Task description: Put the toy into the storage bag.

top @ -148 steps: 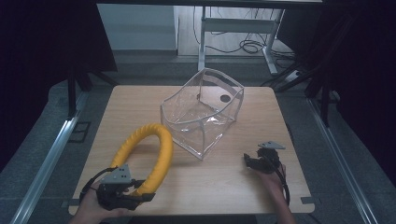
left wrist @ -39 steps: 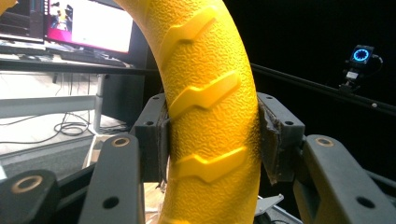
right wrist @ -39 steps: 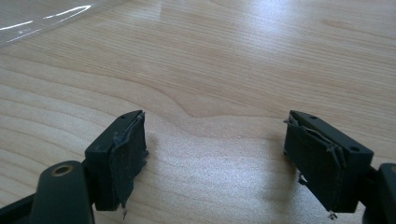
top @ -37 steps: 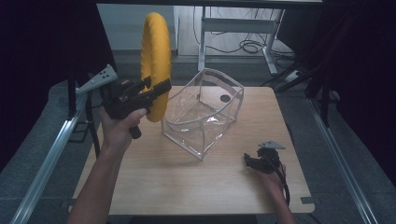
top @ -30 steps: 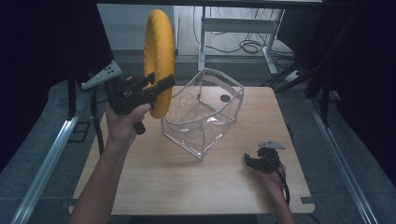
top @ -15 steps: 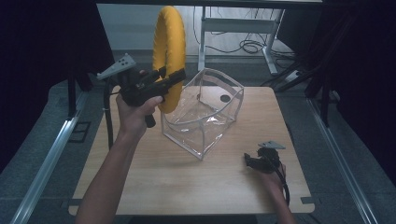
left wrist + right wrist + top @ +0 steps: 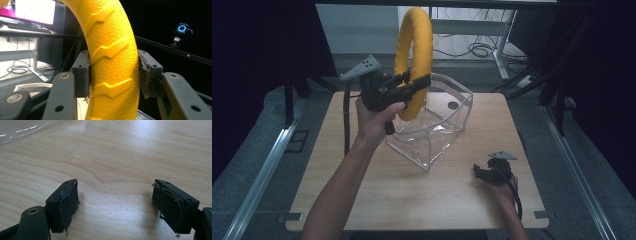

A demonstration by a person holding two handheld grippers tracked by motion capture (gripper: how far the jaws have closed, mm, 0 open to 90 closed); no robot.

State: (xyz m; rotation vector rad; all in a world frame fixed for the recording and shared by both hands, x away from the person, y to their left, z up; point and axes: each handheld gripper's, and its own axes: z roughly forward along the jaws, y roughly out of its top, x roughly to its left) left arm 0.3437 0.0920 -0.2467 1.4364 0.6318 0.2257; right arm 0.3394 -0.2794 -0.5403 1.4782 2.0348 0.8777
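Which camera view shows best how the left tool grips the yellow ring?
The left gripper view: both pads press the yellow ring's ribbed sides. The high view shows the left tool holding the ring upright above the clear container, without pad detail.

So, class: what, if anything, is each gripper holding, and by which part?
The left gripper clamps the yellow ring across its ridged band, low on the loop. The right gripper holds nothing.

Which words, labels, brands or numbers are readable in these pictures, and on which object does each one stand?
None is readable.
The yellow ring has raised chevron marks, no letters.
The lit screen is too blurred to read.
The clear bin has no label.
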